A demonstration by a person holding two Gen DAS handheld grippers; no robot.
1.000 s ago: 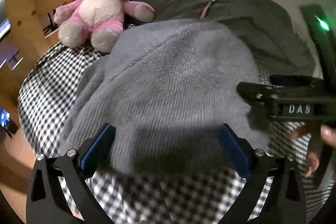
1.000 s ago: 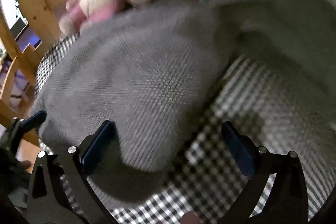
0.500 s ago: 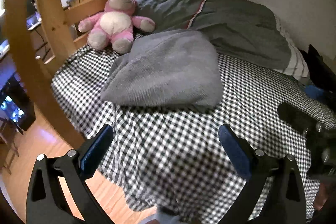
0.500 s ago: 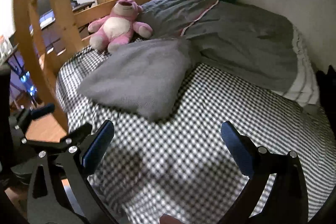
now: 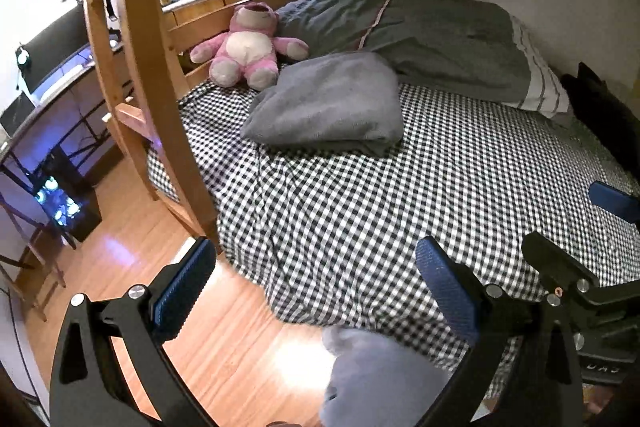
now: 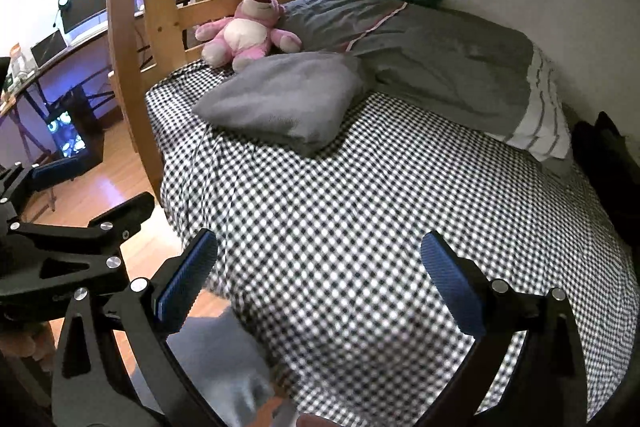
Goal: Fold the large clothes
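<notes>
A second ago both of my cameras were filled with grey knit, the fingers right over the sweater; half a second ago I was already backing off, and now I am well clear of it. The sweater (image 5: 328, 103) sits as a folded bundle in the upper middle of the left view, on the checked sheet (image 5: 400, 195), just below the pink stuffed bear (image 5: 244, 47) and touching the edge of the grey duvet (image 5: 432, 35). In the right view the same bundle (image 6: 280, 99) lies upper left of centre, with its thick folded corner facing me.

My left gripper (image 5: 316, 291) stands wide open and holds nothing: through the gap I see the sheet's hanging edge and the wooden floor (image 5: 224, 347). My right gripper (image 6: 320, 279) is also spread wide and empty, over the bare checked sheet. It shows at the right edge of the left view, and the left one shows at the left edge of the right view, so they are side by side, both well apart from the sweater.

What this tells me: I let go of the sweater and pulled back to the foot of the bed, so I judge the fold on this piece finished, or at least left as it is. The bundle looks compact, though its left side is rounder and less square. A pale grey fabric (image 5: 372, 375) shows blurred at the bottom of both views; I cannot tell whether it is my own clothing or another garment. If more folding is due, I would look there next.
</notes>
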